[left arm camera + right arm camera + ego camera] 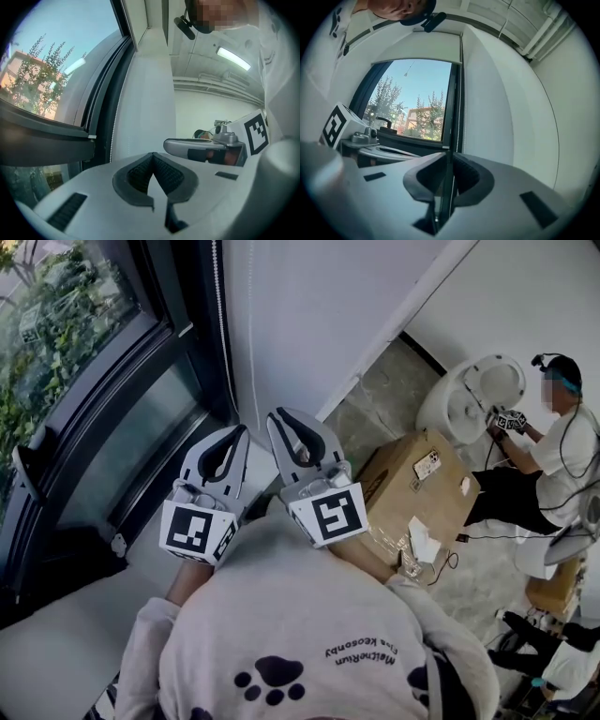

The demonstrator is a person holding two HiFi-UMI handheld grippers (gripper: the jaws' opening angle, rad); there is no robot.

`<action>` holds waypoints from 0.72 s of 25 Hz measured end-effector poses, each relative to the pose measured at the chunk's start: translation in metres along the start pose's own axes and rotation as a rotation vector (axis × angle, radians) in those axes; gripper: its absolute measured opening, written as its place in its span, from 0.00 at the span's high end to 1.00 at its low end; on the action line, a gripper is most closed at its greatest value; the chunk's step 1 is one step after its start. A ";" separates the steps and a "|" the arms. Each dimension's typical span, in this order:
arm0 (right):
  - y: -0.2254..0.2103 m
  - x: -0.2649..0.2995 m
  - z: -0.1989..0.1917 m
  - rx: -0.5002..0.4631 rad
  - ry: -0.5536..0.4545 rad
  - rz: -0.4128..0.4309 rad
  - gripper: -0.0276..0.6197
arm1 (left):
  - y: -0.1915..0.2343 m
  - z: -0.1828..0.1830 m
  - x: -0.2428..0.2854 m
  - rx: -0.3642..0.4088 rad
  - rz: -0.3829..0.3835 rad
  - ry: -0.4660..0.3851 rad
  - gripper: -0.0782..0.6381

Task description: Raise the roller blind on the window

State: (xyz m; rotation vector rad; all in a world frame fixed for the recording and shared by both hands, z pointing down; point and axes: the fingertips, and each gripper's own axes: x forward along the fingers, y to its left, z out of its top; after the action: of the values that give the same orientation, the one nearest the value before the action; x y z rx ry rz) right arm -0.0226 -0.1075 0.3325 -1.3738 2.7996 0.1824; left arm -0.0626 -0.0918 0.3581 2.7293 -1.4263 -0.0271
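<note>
The roller blind [417,47] sat high on the window [415,110]. Its lower edge was near the top of the glass, so most of the pane was uncovered. The bead chain [458,123] that drives the blind hung along the right side of the dark window frame [449,105], just beside the white wall [501,108]. Its long axis was vertical.

**Right gripper** [446,154]: It pointed level at the frame. Its jaws stood a narrow gap apart. In the right gripper view the chain lay straight ahead, and its beads showed inside that gap. The gap looked wider than the chain, so the pads were judged not to be pressing on it.

**Left gripper** [152,155]: It was fully closed, pad against pad, with nothing between them. It was held level just beside the right gripper, on the window side. In the left gripper view the chain ran off to the left of the jaw line, not in front of it.

**Relation for the next move:** The right gripper was the one lined up with the chain, with the vertical run crossing its jaw gap. Closing on the chain there and drawing along its vertical axis was judged to be the likely next step. No view showed which strand of the loop raises the blind.
</note>
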 end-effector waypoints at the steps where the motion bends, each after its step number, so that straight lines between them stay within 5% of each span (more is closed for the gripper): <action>1: 0.000 -0.002 0.003 0.000 -0.007 -0.002 0.89 | -0.001 0.002 -0.001 0.003 0.006 -0.002 0.88; 18: 0.013 -0.024 0.000 -0.002 0.018 0.010 0.94 | -0.011 -0.001 -0.009 0.017 0.055 0.003 0.88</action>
State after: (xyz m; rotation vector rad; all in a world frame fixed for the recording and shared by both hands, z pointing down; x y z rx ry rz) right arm -0.0184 -0.0804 0.3355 -1.3699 2.8222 0.1741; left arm -0.0588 -0.0786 0.3581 2.7008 -1.5070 -0.0088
